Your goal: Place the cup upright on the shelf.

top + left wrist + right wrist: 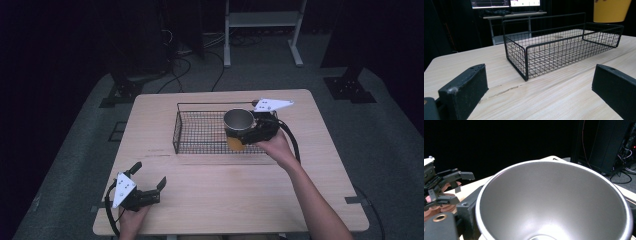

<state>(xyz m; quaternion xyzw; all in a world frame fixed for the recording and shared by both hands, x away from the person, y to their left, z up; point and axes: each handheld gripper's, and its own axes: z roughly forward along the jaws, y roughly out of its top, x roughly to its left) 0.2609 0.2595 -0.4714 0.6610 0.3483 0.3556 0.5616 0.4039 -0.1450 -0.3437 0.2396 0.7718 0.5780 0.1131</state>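
Observation:
A cup [238, 121], yellow outside and bare metal inside, hangs upright over the right end of a black wire basket [176, 131]. My right gripper [243, 134] is shut on the cup from the right side. In the right gripper view the cup's metal bowl [554, 202] sits close to the camera, with one black finger [469, 215] pressed against its left wall. My left gripper [149, 173] rests open near the table's front left corner, holding nothing. Its jaws [539, 86] face the basket [526, 60], and the cup's yellow base [611, 10] hangs above the far end.
The wooden table [225, 195] holds just the basket. Dark stands, cables and a white frame [262, 20] lie on the grey floor beyond the far edge. The left gripper [462, 188] and its hand appear far left in the right gripper view.

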